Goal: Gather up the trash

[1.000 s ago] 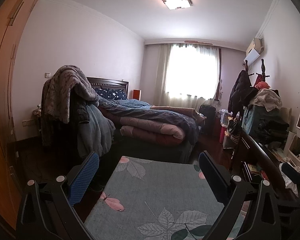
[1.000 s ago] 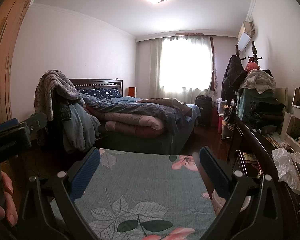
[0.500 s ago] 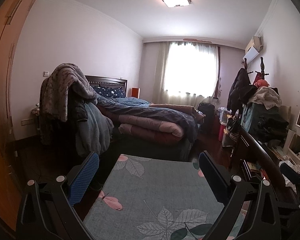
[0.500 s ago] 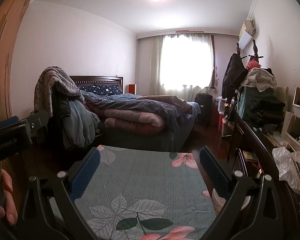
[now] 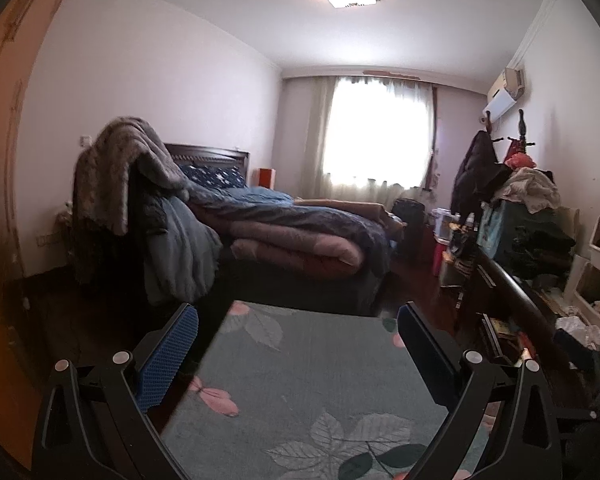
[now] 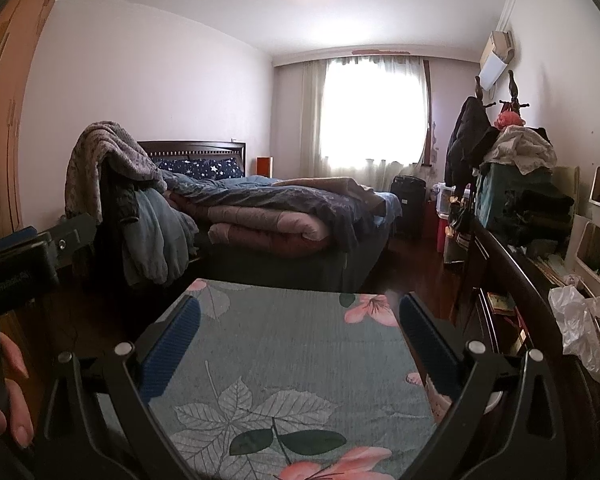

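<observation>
My left gripper (image 5: pixel 298 316) is open and empty, held above a green flowered cloth surface (image 5: pixel 300 368). My right gripper (image 6: pixel 300 306) is open and empty above the same cloth (image 6: pixel 296 344). A crumpled clear plastic bag (image 6: pixel 580 324) lies on the dark desk (image 6: pixel 512 264) at the right; it also shows in the left wrist view (image 5: pixel 580 330). The left gripper's body (image 6: pixel 16 268) and the hand holding it show at the left edge of the right wrist view. No other trash is plainly visible.
A bed (image 5: pixel 292 236) piled with quilts fills the middle of the room, with blankets draped over a chair (image 5: pixel 132 200) at left. Clothes, a coat rack (image 6: pixel 472 140) and white bins (image 6: pixel 596 248) crowd the right wall. A wooden wardrobe (image 5: pixel 0 160) stands at left. Dark floor surrounds the bed.
Both views have shifted slightly, tilting a little and drifting forward over the flowered cloth. Both grippers stay open and empty.
</observation>
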`<control>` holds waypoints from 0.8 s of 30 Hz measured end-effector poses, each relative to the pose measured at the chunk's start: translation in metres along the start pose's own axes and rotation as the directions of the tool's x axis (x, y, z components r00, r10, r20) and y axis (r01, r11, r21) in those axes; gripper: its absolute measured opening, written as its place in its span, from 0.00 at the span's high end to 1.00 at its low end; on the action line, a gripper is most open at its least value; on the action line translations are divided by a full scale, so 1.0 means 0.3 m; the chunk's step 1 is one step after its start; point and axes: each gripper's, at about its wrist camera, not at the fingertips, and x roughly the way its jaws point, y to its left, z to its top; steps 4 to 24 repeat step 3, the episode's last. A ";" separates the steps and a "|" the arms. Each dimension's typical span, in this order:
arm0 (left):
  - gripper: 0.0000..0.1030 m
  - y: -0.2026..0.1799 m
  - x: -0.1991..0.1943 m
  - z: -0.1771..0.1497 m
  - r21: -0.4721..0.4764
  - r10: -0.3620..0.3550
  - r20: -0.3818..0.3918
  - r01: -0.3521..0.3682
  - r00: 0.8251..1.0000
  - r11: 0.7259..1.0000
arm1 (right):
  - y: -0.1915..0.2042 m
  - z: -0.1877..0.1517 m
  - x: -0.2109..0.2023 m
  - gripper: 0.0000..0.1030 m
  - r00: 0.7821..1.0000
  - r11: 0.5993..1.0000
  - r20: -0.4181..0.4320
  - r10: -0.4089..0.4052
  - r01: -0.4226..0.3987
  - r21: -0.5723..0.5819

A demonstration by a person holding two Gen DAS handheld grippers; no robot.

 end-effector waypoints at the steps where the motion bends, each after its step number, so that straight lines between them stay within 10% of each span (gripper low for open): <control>1: 0.04 0.000 0.006 -0.002 -0.001 0.000 -0.006 0.000 1.000 1.000 | -0.001 -0.002 0.004 0.03 1.000 1.000 -0.002 0.000 0.000 -0.001; 24: 0.04 -0.004 0.014 -0.006 0.002 0.009 -0.013 -0.009 1.000 1.000 | 0.000 -0.003 0.012 0.03 1.000 1.000 -0.006 0.001 -0.001 -0.001</control>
